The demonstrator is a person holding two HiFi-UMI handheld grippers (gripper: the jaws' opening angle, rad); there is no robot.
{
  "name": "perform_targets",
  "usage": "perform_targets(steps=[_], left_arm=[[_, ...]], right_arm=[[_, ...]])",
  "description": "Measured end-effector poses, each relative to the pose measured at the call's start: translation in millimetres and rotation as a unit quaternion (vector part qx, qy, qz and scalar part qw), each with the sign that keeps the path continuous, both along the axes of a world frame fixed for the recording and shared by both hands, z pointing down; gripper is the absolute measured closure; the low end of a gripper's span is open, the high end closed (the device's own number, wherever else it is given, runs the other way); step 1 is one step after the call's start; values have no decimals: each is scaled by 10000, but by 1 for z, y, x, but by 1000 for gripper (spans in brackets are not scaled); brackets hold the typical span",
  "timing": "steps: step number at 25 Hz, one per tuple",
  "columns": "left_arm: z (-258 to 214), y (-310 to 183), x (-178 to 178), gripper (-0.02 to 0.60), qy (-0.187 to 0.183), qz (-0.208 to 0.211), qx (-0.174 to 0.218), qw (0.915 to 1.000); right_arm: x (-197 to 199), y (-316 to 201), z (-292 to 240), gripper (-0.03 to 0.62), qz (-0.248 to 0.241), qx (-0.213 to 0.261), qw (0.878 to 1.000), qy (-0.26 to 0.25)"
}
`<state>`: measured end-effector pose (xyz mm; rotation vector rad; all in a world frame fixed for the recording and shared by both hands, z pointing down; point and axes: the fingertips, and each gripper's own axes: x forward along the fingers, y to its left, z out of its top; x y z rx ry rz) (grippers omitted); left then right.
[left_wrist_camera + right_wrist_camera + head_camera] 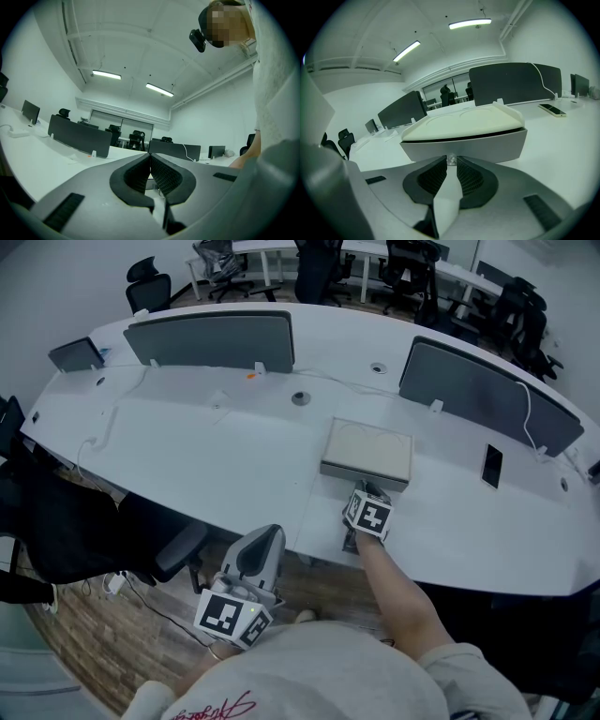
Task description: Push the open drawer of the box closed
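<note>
A long, curved white bench (pixel 187 456) carries two dark divider screens, the left screen (pixel 211 340) and the right screen (pixel 483 395). A dark phone (pixel 491 465) lies flat near the right screen. Black office chairs (pixel 150 284) stand beyond, under lit ceiling strip lights (pixel 107 74).

One white bench (pixel 187 460), bearing one grey box (pixel 367 454) with one drawer (pixel 464 146) and one small knob (pixel 451 160) on that drawer's front. Two grippers, a left gripper (pixel 264 532) and a right gripper (pixel 367 489), each with two jaws and one marker cube (pixel 367 515), so two cubes in all. Two dark divider screens (pixel 211 341) on the bench. One phone (pixel 491 465). One small monitor (pixel 77 354) at the far left end. Two round cable ports (pixel 300 398) plain to see near the middle. Two ceiling light strips (pixel 469 23) in the right gripper view. Office chairs (pixel 150 282) beyond the bench: several, too crowded for an exact count.
</note>
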<state>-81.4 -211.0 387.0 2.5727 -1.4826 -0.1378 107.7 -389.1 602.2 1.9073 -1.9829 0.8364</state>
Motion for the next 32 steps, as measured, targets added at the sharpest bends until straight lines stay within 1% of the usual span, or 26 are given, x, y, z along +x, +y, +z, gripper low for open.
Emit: perform_targets(steps=[12,32], left_arm=[[0,1,-4,572,-12,-78,-2,10000],[4,8,-12,572,-19,-278,-75,9996]], right_arm=[[1,-5,0,517,9,22,10000,-30],[1,-10,1,516,-85,88,9999,110]])
